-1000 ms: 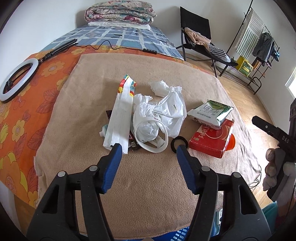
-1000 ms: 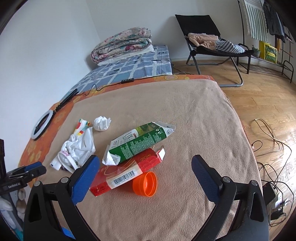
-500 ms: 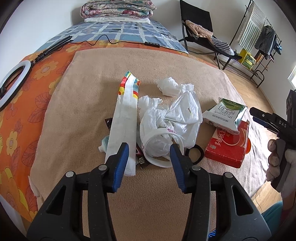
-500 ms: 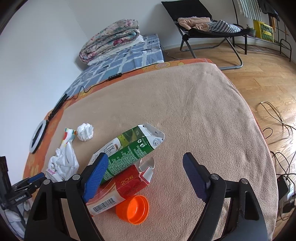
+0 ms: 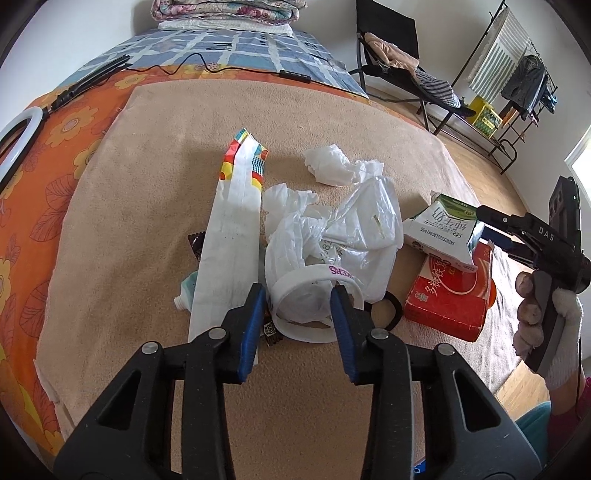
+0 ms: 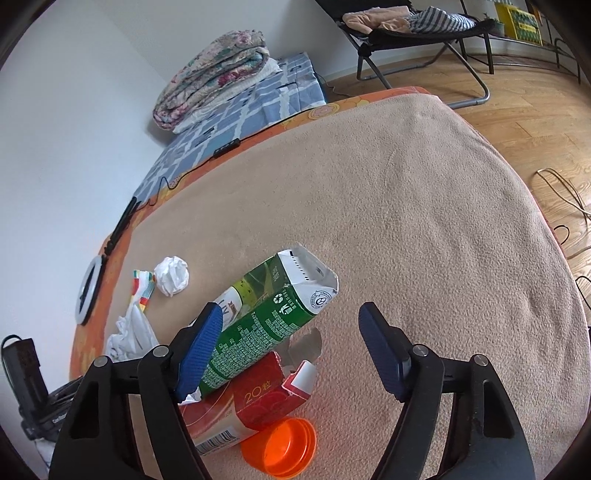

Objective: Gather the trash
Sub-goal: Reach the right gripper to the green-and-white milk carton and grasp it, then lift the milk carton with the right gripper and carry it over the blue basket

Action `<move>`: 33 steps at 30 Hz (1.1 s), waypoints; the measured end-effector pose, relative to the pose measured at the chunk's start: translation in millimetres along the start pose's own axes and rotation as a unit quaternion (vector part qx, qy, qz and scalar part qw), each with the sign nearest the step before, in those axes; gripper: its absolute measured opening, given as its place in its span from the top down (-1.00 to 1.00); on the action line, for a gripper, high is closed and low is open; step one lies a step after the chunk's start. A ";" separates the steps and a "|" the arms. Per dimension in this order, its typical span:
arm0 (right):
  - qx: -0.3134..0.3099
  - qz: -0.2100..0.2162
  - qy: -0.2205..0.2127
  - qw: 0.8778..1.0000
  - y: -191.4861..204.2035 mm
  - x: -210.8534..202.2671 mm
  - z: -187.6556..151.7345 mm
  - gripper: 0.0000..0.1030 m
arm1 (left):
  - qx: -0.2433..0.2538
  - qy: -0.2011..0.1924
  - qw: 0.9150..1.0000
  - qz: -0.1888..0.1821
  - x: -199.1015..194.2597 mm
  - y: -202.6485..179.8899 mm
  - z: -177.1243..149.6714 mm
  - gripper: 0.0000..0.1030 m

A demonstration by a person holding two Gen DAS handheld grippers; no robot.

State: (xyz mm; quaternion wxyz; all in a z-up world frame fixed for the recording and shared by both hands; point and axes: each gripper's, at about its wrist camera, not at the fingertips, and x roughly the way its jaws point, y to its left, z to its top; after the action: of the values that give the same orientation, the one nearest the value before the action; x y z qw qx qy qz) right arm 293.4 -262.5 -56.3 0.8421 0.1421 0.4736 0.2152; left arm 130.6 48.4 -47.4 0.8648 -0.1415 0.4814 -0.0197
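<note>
Trash lies on a beige blanket (image 5: 166, 184). My left gripper (image 5: 298, 295) hangs low over a crumpled white plastic bag (image 5: 332, 236) and a white ring (image 5: 295, 328); its jaws are closing with the bag's near end between them, pads not visibly pressing. A long white paper bag (image 5: 232, 240) lies left of it. My right gripper (image 6: 290, 317) is closing around a green carton (image 6: 266, 325) lying on a red box (image 6: 258, 402), its left finger in front of the carton, the right one clear. An orange cap (image 6: 280, 446) sits beneath. A crumpled tissue (image 6: 171, 275) lies farther off.
A black loop (image 5: 393, 310), a small tube (image 5: 186, 290) and a dark wrapper (image 5: 195, 242) lie among the trash. A ring light (image 5: 14, 136) rests at the left edge, a folded quilt (image 6: 210, 70) at the back. A folding chair (image 6: 417, 29) and cables (image 6: 565, 206) are on the wooden floor.
Both grippers have come down and forward onto the trash, and both pairs of jaws have narrowed. The left now straddles the bag and ring; the right straddles the carton.
</note>
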 end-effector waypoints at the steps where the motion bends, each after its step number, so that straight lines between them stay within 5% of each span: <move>1: 0.000 0.001 0.001 1.000 0.9 1.4 0.2 -0.39 | 0.001 -0.001 1.000 0.001 0.1 -1.1 -0.6 0.31; 14: 0.008 0.006 -0.006 1.000 3.1 3.9 0.8 0.06 | 0.044 -0.005 0.999 0.002 -9.4 -20.4 -13.4 0.84; 33: 0.002 0.026 -0.050 0.998 12.5 -14.5 2.1 0.38 | 0.076 0.001 0.997 -0.008 -11.0 -39.6 -24.6 0.85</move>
State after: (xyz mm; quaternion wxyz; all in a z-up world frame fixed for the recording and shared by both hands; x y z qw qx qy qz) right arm 285.7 -259.0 -39.0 0.8588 0.1661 0.4274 0.2285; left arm 108.1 6.7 -40.1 0.8725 -0.0788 0.4781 -0.0632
